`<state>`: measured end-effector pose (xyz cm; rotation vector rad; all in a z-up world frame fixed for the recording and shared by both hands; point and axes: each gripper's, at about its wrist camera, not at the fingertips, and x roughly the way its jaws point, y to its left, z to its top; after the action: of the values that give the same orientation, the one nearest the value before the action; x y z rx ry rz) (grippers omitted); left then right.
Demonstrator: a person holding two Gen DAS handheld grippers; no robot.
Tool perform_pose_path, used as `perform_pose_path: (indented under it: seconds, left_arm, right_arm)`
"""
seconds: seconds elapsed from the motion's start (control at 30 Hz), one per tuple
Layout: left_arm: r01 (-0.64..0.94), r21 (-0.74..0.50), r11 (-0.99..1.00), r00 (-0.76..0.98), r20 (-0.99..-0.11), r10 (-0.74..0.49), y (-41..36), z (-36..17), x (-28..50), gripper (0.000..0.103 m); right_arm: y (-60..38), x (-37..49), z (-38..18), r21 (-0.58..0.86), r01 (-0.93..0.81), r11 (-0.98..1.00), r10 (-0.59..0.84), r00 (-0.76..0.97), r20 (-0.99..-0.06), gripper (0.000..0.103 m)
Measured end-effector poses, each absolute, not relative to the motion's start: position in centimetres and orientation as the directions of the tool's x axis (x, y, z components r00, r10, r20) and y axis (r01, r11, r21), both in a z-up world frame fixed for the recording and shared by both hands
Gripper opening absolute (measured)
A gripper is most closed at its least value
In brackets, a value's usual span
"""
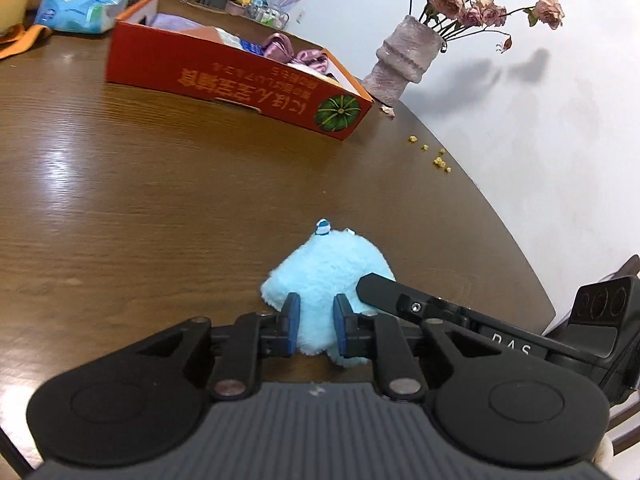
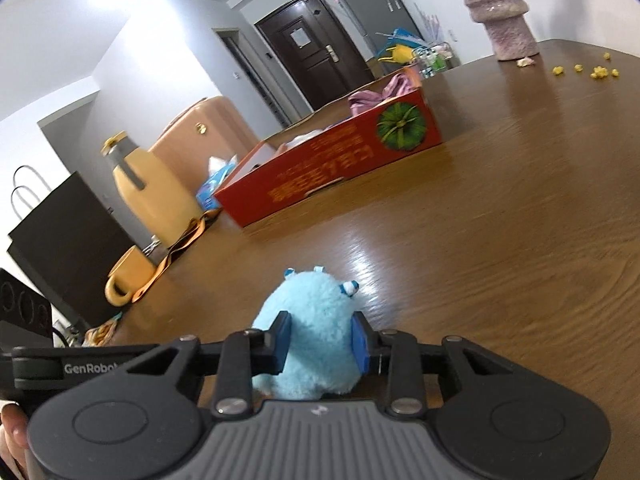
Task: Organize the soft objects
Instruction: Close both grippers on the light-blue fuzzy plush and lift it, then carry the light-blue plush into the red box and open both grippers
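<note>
One fluffy, rounded pale-blue plush toy [image 1: 326,268] sits on the glossy brown wood-grain tabletop [image 1: 160,184], near its curved edge. Both grippers are nipped onto it: the left gripper [image 1: 316,326] has its two blue pads sunk into the fur with a narrow gap, and the right gripper [image 2: 321,340] squeezes the body between its own two blue pads. Farther in stands one long orange cardboard box [image 1: 236,84] holding pink satin fabric [image 1: 280,50], and near the far edge one rough mauve ribbed vase [image 1: 404,60] of dried roses.
</note>
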<state>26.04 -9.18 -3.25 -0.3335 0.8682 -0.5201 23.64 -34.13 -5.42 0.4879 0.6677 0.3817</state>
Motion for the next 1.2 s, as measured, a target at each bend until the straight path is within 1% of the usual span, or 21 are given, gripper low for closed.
perform_pose_path:
  seconds: [0.03, 0.13, 0.17, 0.23, 0.4, 0.57, 0.63, 0.83, 0.93, 1.0, 1.1, 1.2]
  left_arm:
    - [0.292, -0.482, 0.826, 0.541, -0.629, -0.558, -8.7, -3.2, 25.7, 0.027]
    - [0.290, -0.493, 0.820, 0.544, -0.621, -0.565, -7.9, -3.3, 25.1, 0.037]
    - [0.287, -0.492, 0.822, 0.544, -0.623, -0.562, -7.8, -3.4, 25.1, 0.037]
    - [0.283, -0.489, 0.825, 0.547, -0.624, -0.557, -7.8, -3.6, 24.8, 0.037]
    - [0.223, -0.526, 0.821, 0.555, -0.624, -0.550, -6.9, -4.3, 25.5, 0.037]
    - [0.231, -0.551, 0.802, 0.549, -0.607, -0.575, -6.9, -4.9, 26.2, 0.038]
    - [0.236, -0.555, 0.797, 0.542, -0.606, -0.582, -7.0, -5.0, 26.6, 0.033]
    - [0.235, -0.578, 0.782, 0.543, -0.589, -0.599, -7.3, -5.1, 27.7, 0.025]
    - [0.266, -0.566, 0.781, 0.584, -0.550, -0.597, -7.6, -3.5, 29.0, 0.024]
    - [0.304, -0.562, 0.769, 0.604, -0.510, -0.612, -7.7, -1.9, 30.6, 0.024]
    - [0.352, -0.533, 0.769, 0.631, -0.472, -0.616, -8.5, 1.3, 35.0, 0.024]
    - [0.387, -0.481, 0.787, 0.661, -0.450, -0.600, -9.9, 4.2, 41.0, 0.024]
  right_arm:
    - [-33.7, 23.4, -5.4, 0.543, -0.185, 0.819, 0.489, 0.721, -0.491, 0.031]
    - [-32.8, 22.8, -5.6, 0.544, -0.191, 0.817, 0.496, 0.716, -0.492, 0.030]
    - [-32.6, 22.7, -5.6, 0.543, -0.192, 0.817, 0.496, 0.715, -0.492, 0.030]
    - [-32.4, 22.7, -5.5, 0.538, -0.191, 0.821, 0.492, 0.716, -0.496, 0.030]
    - [-32.5, 23.0, -5.6, 0.547, -0.180, 0.818, 0.492, 0.711, -0.502, 0.030]
    - [-32.6, 23.5, -5.8, 0.550, -0.170, 0.818, 0.488, 0.712, -0.505, 0.030]
    - [-32.8, 23.8, -5.8, 0.552, -0.165, 0.817, 0.486, 0.713, -0.505, 0.030]
    - [-33.6, 25.1, -5.9, 0.580, -0.148, 0.801, 0.497, 0.703, -0.508, 0.029]
    - [-33.7, 26.3, -4.4, 0.565, -0.179, 0.806, 0.499, 0.719, -0.484, 0.028]
    - [-34.5, 28.4, -2.7, 0.571, -0.207, 0.795, 0.510, 0.738, -0.442, 0.028]
    - [-35.7, 33.5, 0.0, 0.574, -0.234, 0.785, 0.518, 0.756, -0.400, 0.028]
    - [-36.4, 40.0, 2.7, 0.558, -0.244, 0.793, 0.508, 0.771, -0.384, 0.028]
